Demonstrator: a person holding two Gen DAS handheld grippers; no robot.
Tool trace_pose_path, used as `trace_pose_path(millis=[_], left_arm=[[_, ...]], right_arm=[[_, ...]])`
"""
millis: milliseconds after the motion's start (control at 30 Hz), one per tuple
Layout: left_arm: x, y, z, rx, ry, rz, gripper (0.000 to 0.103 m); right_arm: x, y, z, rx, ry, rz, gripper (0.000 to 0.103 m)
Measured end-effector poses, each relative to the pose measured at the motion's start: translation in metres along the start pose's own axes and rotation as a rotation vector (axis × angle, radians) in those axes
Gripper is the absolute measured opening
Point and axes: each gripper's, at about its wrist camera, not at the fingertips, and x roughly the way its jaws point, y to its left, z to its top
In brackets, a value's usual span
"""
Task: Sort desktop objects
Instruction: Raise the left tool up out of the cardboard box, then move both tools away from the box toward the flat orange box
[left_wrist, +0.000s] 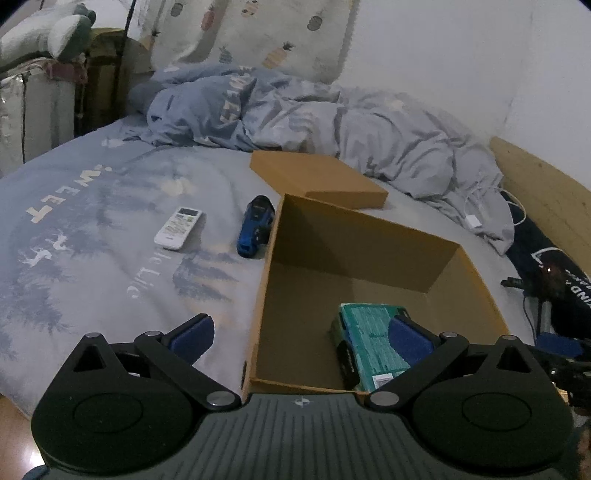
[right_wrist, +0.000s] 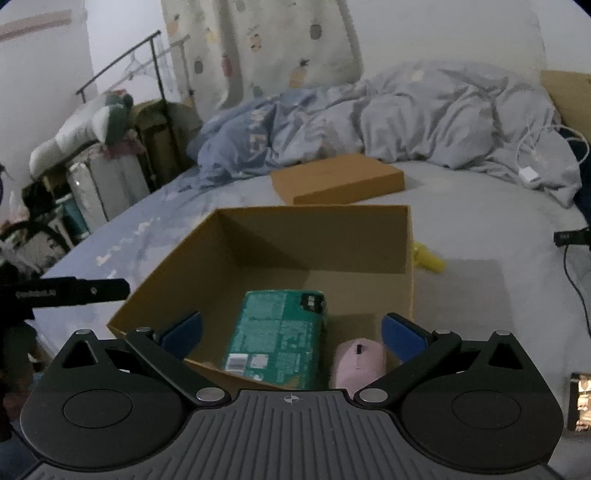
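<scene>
Two things are already laid in the open box: a green carton flat on the floor near the front wall, and a pink mouse just beside it toward the right wall. Three things are left on the bedsheet. A blue toy car lies close against the box's left wall, a white remote lies a little further left, and a yellow object, partly hidden, lies just beyond the right wall.

The remote is judged light, stiff and smooth; it would best be taken across its narrow width near the middle, so it does not tip. The car looks hard plastic and light, but it may roll if wheels are underneath, so a hold across the body's sides is advised, not over the rounded roof. Being so near the cardboard, one finger would have little room on that side. The soft bedding will give under any downward press. What the yellow object is cannot be told.

The left gripper is held spread wide above the box's near left corner, nothing between its blue pads. The right gripper is likewise spread and empty over the box's front edge. The lid lies behind the box, before the crumpled duvet.
</scene>
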Motion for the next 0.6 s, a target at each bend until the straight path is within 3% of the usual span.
trace_pose_path(millis=[600], left_arm=[[0.009,-0.005,-0.011,0.027,0.008,0.007,0.103]], right_arm=[[0.0,-0.036,0.009,0.099,-0.042,-0.06,0.103]])
